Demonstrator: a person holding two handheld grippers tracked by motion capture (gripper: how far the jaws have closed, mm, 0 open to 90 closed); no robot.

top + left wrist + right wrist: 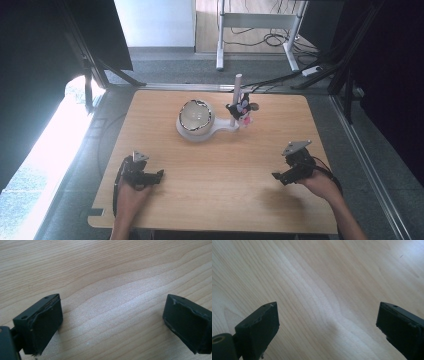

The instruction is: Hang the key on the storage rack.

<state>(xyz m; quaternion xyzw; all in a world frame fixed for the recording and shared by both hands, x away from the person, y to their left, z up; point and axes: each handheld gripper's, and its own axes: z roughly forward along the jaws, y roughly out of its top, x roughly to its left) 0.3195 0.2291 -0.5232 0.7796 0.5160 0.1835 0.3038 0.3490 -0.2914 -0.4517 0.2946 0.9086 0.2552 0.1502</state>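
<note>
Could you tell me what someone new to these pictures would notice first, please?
The eye goes first to the white stand with its round mirror at the far middle of the wooden table, with a post and small dark trinkets on its right. Nearer the person, the left gripper and right gripper rest apart, jaws open over bare wood.

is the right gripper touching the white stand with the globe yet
Apart. The high view shows the right gripper near the table's front edge, with bare wood before the white stand.
</note>
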